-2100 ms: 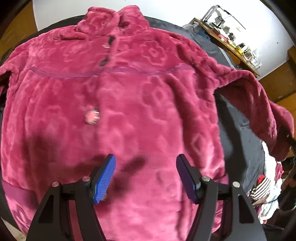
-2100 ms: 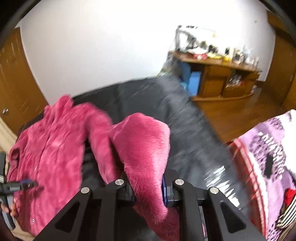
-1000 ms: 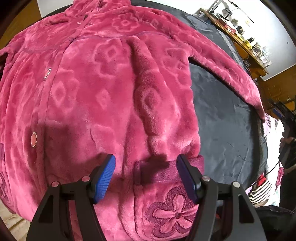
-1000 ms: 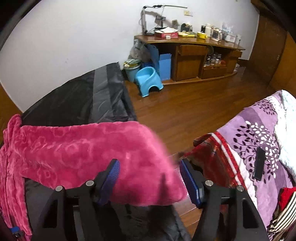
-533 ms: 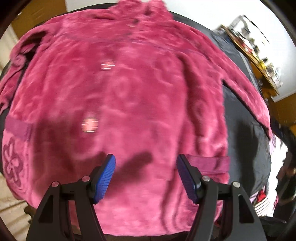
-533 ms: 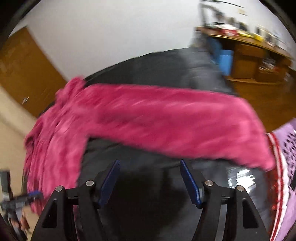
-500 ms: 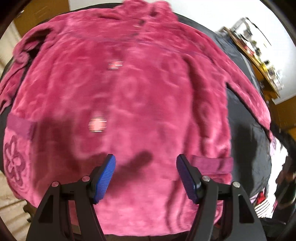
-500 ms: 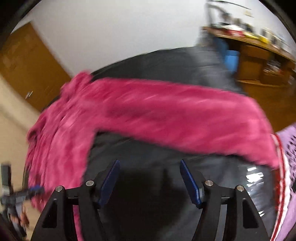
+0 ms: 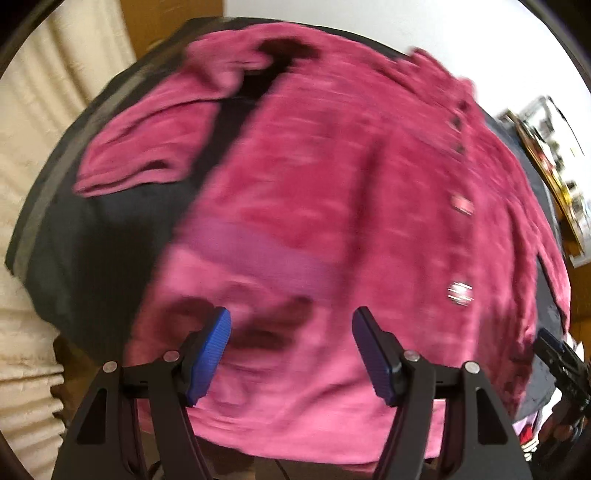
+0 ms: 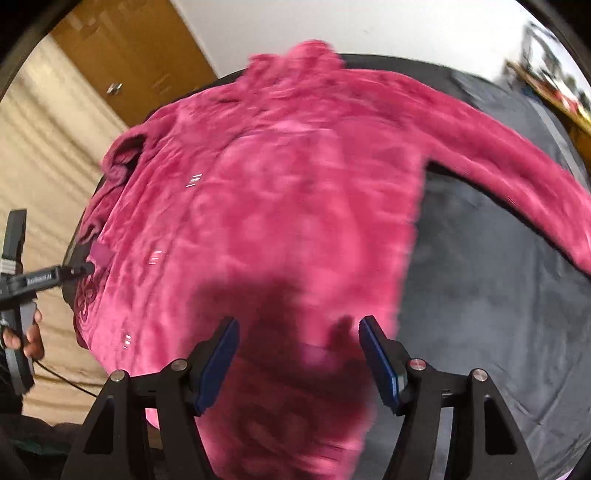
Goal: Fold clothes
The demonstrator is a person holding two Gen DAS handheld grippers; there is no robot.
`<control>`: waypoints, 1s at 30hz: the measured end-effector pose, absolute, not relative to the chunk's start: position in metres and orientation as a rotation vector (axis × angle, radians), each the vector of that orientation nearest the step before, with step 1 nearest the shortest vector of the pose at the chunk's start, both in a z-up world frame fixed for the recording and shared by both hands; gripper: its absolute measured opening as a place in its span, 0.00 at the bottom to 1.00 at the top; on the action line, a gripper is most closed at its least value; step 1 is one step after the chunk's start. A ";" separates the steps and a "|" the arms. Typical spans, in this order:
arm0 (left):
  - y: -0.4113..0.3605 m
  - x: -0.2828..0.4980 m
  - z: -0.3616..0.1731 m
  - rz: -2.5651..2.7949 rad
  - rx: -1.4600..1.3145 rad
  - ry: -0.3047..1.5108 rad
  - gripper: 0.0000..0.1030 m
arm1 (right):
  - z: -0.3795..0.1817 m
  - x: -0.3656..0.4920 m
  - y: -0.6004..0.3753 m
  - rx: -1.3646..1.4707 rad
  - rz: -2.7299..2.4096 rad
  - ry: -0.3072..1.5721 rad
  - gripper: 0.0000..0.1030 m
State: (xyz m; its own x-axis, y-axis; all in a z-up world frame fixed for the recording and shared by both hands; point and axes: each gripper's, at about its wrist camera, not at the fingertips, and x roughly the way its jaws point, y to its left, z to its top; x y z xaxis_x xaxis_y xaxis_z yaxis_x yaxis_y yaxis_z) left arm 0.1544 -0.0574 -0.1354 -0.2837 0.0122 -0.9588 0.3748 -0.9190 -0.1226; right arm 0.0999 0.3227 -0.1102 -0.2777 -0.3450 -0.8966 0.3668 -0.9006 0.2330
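I see the dark grey cover (image 10: 498, 295) first, a wide flat surface, with the pink fleece jacket (image 10: 288, 206) spread front-up over most of it. Jacket is plush, deep pink with a faint embossed pattern; both frames are motion-blurred, so the pattern won't resolve. Collar points to the far edge near the white wall (image 10: 332, 22), hem hangs toward me. One sleeve (image 10: 517, 177) lies stretched straight out across the cover. The other sleeve (image 9: 155, 147) is bunched and folded back beside the body. A darker pink pocket band (image 9: 258, 251) crosses the lower front in the left wrist view. A row of small buttons (image 9: 460, 291) runs down the placket. My left gripper (image 9: 291, 350) hovers over the hem corner, fingers spread wide, nothing between them. My right gripper (image 10: 299, 354) sits above the lower hem, equally wide apart and holding nothing. A hand (image 10: 26, 332) at the frame edge holds the left tool.
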 end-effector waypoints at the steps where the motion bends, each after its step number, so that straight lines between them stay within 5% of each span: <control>1: -0.071 0.156 -0.138 -2.284 1.710 0.486 0.70 | -0.109 0.101 0.307 1.536 -2.204 0.052 0.67; 10: -0.106 0.155 -0.169 -2.331 1.831 0.406 0.70 | -0.147 0.104 0.221 1.664 -2.249 0.312 0.67; 30: -0.068 0.188 -0.177 -2.359 1.866 0.298 0.74 | -0.155 0.119 0.265 1.485 -2.175 0.530 0.70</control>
